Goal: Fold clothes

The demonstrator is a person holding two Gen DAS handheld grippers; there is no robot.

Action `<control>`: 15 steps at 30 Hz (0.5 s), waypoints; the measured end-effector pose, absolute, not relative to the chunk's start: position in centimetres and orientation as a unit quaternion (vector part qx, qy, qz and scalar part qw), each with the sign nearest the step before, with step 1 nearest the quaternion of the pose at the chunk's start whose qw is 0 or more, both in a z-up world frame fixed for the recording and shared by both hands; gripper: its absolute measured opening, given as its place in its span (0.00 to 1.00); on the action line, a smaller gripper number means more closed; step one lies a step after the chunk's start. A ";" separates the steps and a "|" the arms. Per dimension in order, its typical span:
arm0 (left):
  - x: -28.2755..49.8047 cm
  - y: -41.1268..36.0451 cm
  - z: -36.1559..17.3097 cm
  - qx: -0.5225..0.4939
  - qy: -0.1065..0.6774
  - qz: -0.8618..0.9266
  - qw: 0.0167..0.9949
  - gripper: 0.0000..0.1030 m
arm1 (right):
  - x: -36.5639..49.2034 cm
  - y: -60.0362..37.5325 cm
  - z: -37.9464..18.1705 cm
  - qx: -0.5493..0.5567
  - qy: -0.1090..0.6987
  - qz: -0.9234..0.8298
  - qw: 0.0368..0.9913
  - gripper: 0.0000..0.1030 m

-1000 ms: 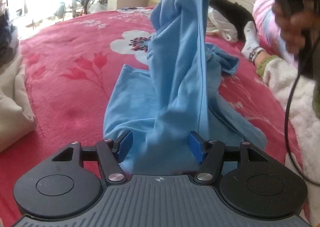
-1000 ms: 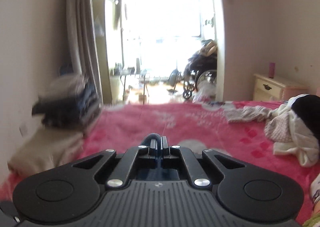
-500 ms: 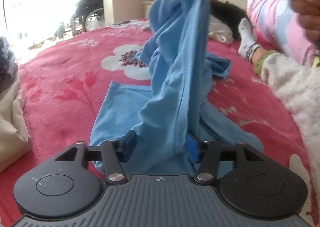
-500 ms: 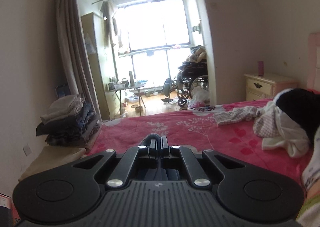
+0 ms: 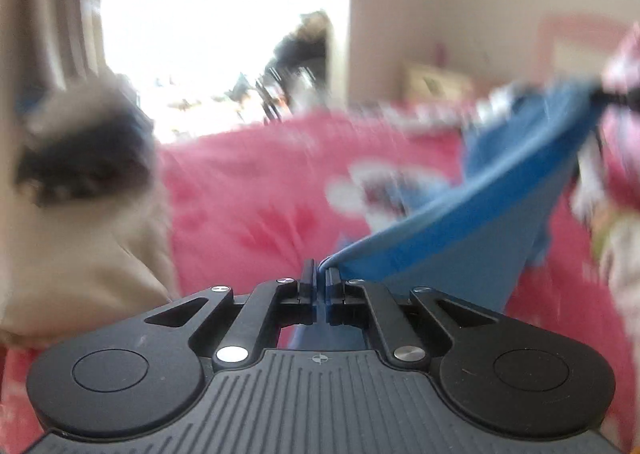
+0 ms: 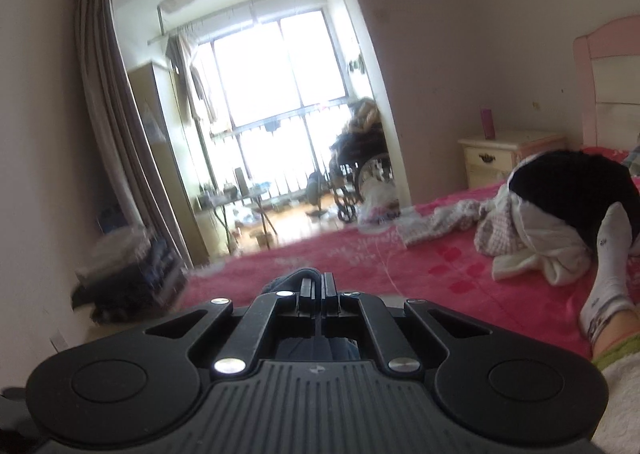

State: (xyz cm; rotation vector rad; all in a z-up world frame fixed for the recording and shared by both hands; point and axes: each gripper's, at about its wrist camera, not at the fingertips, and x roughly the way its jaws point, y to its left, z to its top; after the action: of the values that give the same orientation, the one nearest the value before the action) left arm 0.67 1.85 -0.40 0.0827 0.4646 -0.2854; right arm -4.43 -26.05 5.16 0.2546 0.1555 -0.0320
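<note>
Left gripper: I see my black plastic left gripper (image 5: 319,281) with its jaws together, clamped on a pinch of the soft blue knit garment (image 5: 472,221).
Garment: from the left wrist view the smooth, thin cloth stretches taut in a curved band from the jaws toward 2 o'clock, where its far end meets a dark blurred shape I cannot make out; a looser fold hangs below the taut edge, over the bed.
Right gripper: my matching right gripper (image 6: 318,290) has its jaws together too, and a dark blue-grey loop of cloth (image 6: 296,277) bulges out just above the fingers at 11 o'clock, so I read it as clamped on fabric; I believe this is the same garment, though the shade is dull here.
Surface: a plush pink-red bedspread with white flower print (image 5: 260,189) covers the bed, fuzzy in texture.
On the bed: a heap of white and checked knit laundry with a black piece on top (image 6: 560,205) sits at 3 o'clock in the right wrist view; a person's foot in a white sock (image 6: 608,266) lies beside it.
Room: a tall bright window (image 6: 280,93), a grey-brown curtain (image 6: 116,133), a wheelchair (image 6: 360,169), a cream bedside cabinet (image 6: 508,153), a pink headboard (image 6: 608,69).
Left edge: a stack of dark folded clothes (image 6: 128,274) on a beige cushion, blurred.
</note>
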 end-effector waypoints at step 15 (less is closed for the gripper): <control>-12.3 4.5 20.6 -0.012 -0.064 -0.127 0.990 0.01 | -15.7 -25.2 17.9 0.139 -0.140 0.017 0.980 0.02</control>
State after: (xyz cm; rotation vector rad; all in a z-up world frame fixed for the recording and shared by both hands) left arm -12.30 4.54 20.60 -0.0238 -0.1290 -0.2542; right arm -15.69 -25.23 17.94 0.2808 -0.2814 0.0343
